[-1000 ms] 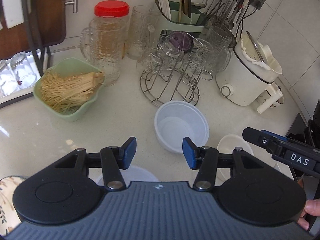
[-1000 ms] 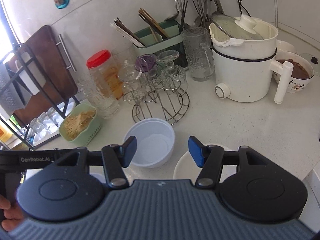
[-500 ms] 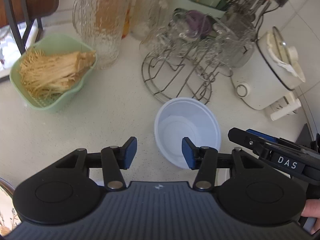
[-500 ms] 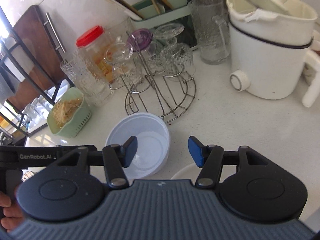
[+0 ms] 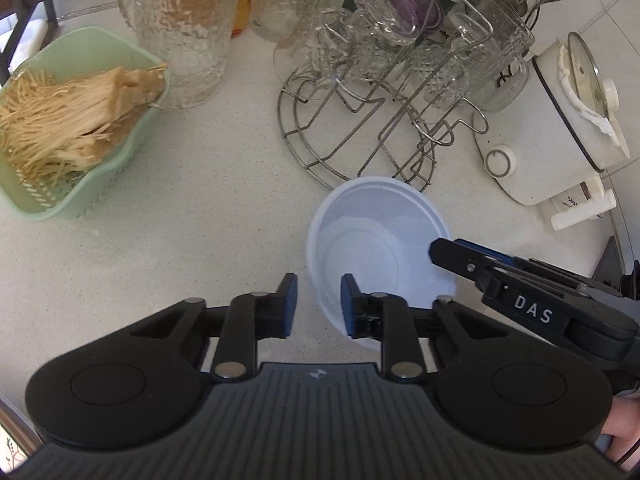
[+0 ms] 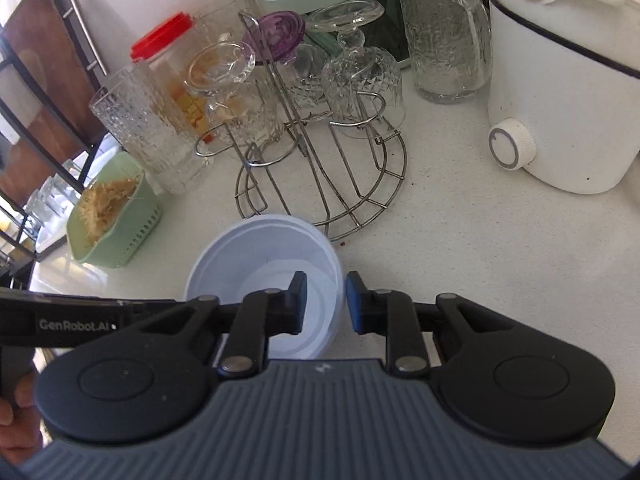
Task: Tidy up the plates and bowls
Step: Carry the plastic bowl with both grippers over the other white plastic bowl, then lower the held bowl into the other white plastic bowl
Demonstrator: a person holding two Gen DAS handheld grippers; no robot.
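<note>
White bowl [image 5: 376,240]: one, upright on the pale speckled counter [image 5: 200,208], just in front of the wire rack; its near wall is hidden behind the gripper bodies.
Left gripper [image 5: 316,304]: one, at the bowl's left rim; jaws closing, with the rim wall between the blue pads. One pad is outside the wall and one inside. Whether the pads already press on the wall cannot be told.
Right gripper [image 6: 325,303]: one, at the bowl's right rim; jaws closing, with the rim wall between the pads, one inside and one outside. A narrow gap shows on either side of the wall.
Hands: part of one shows behind each gripper, at the frame edges.
Wire glass rack [image 6: 320,184]: one, round base, carrying several inverted clear glasses; exact count not readable.
Purple lid [image 6: 280,34]: one, propped on the rack.
Green basket [image 5: 76,128]: one, holding a bundle of enoki mushrooms [image 5: 68,116], left of the bowl and well apart from it.
Textured glass mugs: two visible in the right wrist view, one at each side of the rack.
Red-lidded jar [image 6: 168,52]: one, behind the left mug.
White electric cooker [image 6: 560,92]: one, right of the rack, with one dial at its base.
</note>
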